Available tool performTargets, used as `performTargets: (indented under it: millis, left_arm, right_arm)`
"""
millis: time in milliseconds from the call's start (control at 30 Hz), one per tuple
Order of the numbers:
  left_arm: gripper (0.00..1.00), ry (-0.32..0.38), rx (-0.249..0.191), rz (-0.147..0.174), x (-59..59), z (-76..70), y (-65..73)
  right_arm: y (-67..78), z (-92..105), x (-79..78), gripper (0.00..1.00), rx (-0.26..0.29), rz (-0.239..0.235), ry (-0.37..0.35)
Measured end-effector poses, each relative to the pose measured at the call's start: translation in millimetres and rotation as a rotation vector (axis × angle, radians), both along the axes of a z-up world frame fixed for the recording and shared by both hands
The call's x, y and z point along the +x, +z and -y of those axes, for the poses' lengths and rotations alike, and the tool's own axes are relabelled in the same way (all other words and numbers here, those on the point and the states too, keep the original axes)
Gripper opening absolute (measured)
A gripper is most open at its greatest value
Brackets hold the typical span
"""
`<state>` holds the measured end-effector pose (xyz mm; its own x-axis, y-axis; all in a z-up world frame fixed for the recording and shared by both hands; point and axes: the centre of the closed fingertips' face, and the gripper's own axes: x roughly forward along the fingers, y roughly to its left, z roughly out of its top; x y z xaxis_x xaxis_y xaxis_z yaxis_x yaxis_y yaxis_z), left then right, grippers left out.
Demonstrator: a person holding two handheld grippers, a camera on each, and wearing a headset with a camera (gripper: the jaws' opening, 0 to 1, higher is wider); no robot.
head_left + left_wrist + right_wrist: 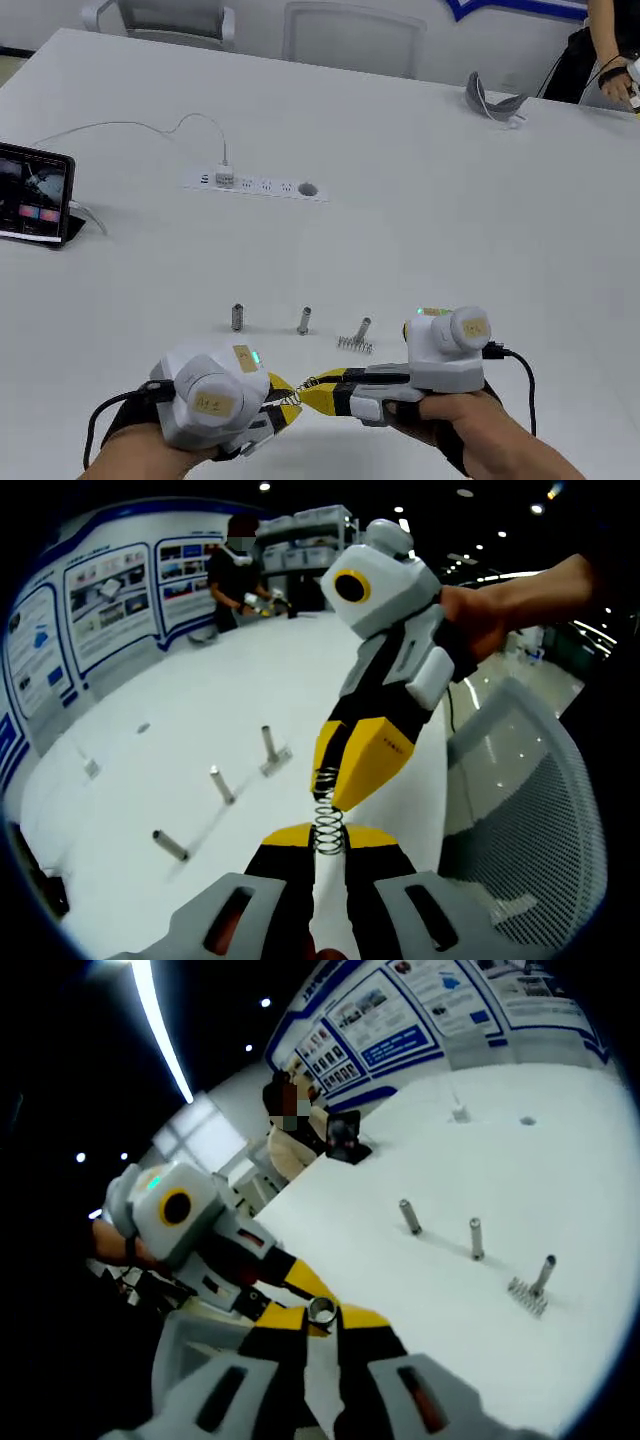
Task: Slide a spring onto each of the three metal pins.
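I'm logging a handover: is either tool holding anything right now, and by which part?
A spring stretches between them. The left tool pinches one end and the right tool appears to pinch the other.

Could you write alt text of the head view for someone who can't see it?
The left gripper and right gripper, both handheld, pinch a small spring between yellow tips above a white table. Behind stand three metal pins, a second spring lying beside the rightmost.
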<state>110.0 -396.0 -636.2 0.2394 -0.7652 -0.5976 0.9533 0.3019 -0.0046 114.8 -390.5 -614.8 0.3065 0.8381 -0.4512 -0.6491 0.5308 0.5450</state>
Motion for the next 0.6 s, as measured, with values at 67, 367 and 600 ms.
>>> performTargets:
  millis: [67, 367, 600]
  left_arm:
    - [0.10, 0.004, -0.005, -0.003, 1.7, 0.4, 0.7]
    - [0.10, 0.007, -0.045, -0.012, 10.3, 3.5, 7.7]
    - [0.10, -0.033, -0.082, -0.026, 12.5, 7.9, 14.7]
  right_arm:
    - [-0.3, 0.5, 2.4, 0.12, -0.007, 0.000, 0.004]
    - [8.0, 0.7, 8.7, 0.12, -0.094, 0.071, 0.100]
    - [13.4, -0.3, 9.3, 0.12, -0.190, 0.156, 0.245]
